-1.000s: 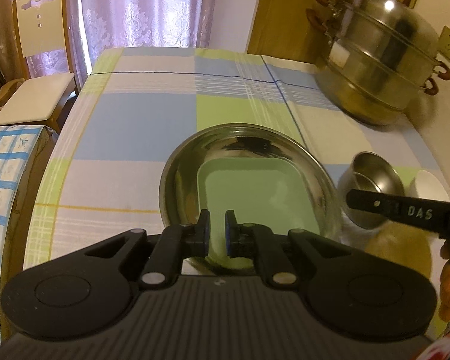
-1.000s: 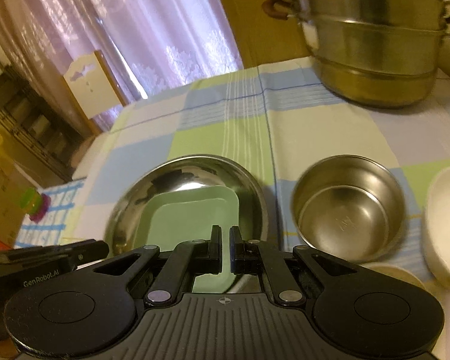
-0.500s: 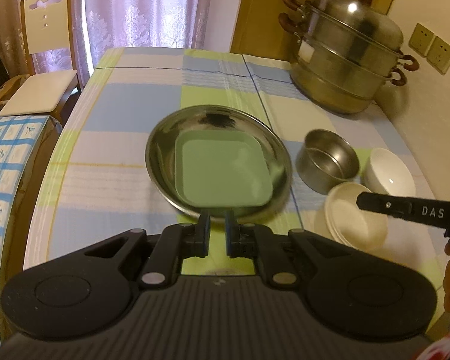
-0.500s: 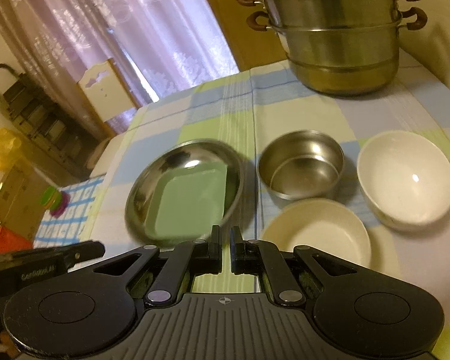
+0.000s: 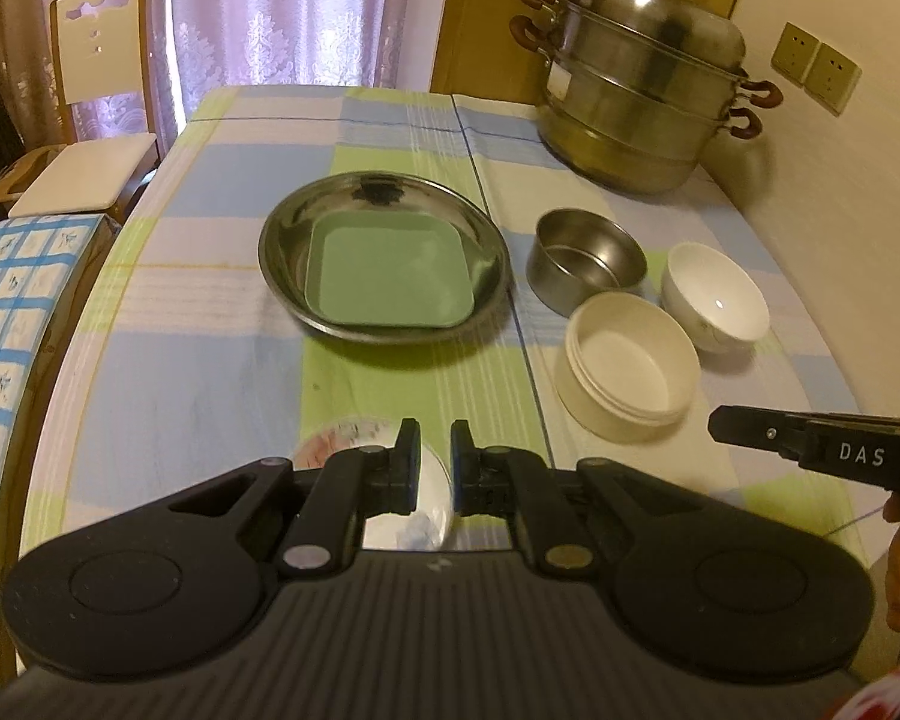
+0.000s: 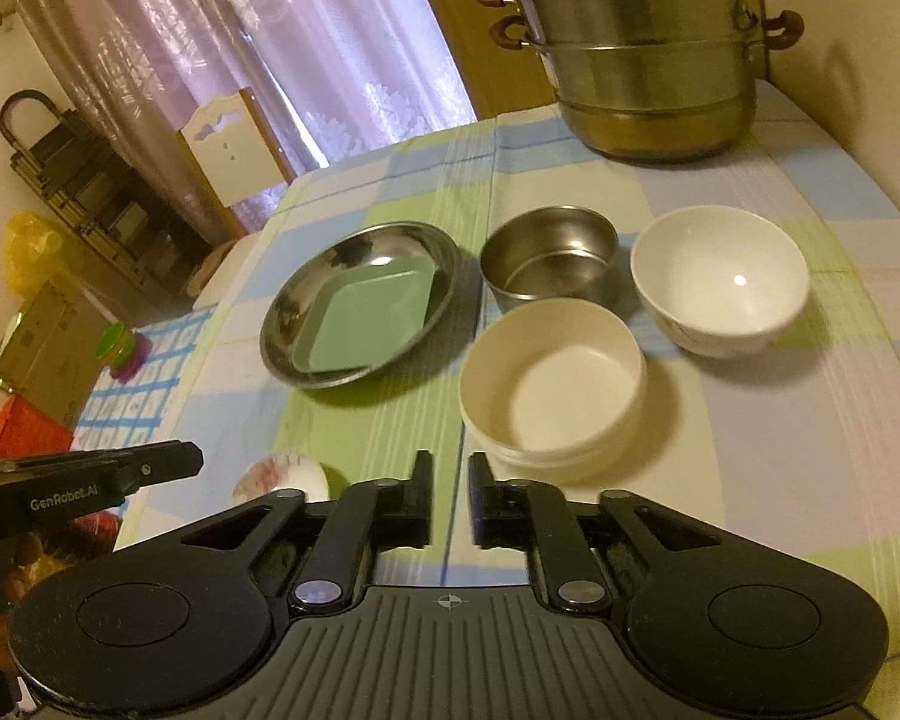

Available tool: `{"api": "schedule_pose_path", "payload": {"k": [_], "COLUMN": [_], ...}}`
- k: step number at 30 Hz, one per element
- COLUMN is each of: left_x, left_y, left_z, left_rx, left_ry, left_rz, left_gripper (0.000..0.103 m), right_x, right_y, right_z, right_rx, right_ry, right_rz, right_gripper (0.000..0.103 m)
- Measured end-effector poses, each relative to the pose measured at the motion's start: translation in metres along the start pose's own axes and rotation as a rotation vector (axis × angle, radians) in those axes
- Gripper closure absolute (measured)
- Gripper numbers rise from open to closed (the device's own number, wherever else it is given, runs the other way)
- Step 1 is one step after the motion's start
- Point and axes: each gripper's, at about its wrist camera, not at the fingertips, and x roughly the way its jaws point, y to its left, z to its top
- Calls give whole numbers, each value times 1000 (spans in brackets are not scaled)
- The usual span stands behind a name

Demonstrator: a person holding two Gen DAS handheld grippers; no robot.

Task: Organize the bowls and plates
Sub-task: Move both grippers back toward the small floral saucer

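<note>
A green square plate (image 5: 387, 275) lies inside a round steel plate (image 5: 282, 234) at the table's middle; both also show in the right wrist view (image 6: 366, 318) (image 6: 354, 252). To the right stand a steel bowl (image 5: 585, 261), a cream bowl (image 5: 627, 375) and a white china bowl (image 5: 717, 297). A small patterned plate (image 5: 432, 501) lies under my left gripper (image 5: 435, 462), whose jaws stand nearly together with nothing between them. My right gripper (image 6: 450, 498) is likewise nearly shut and empty, just short of the cream bowl (image 6: 552, 378).
A tall steel steamer pot (image 5: 642, 90) stands at the back right near the wall. A white chair (image 5: 84, 120) stands at the far left. A blue checked cloth (image 5: 6, 312) covers a surface left of the table (image 5: 150, 372).
Both grippers have pulled back and up from the steel plate, so the bowls and the small patterned plate have come into view. The dishes have not moved.
</note>
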Motion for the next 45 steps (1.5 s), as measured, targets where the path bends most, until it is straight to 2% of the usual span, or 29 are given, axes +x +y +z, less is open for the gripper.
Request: {"api": "schedule_pose_path", "payload": {"k": [3, 13, 21, 33, 45], "left_x": [-8, -29, -37, -25, 5], "left_y": [-5, -20, -19, 6, 46], "left_z": [-13, -44, -61, -68, -58], "left_rx": [-8, -32, -74, -99, -112], "left_ry": [-1, -11, 7, 56, 78], "left_rz": [4, 31, 77, 131, 133], "left_gripper": [95, 95, 95, 94, 93], "right_x": [-8, -29, -33, -8, 41], "right_y": [-4, -11, -16, -4, 28], "right_z": [-7, -25, -38, -42, -31], "right_rx": [5, 1, 17, -14, -80], "right_ry": [-3, -2, -3, 98, 148], "right_rz": [14, 35, 62, 28, 68], "right_gripper": [69, 64, 55, 55, 55]}}
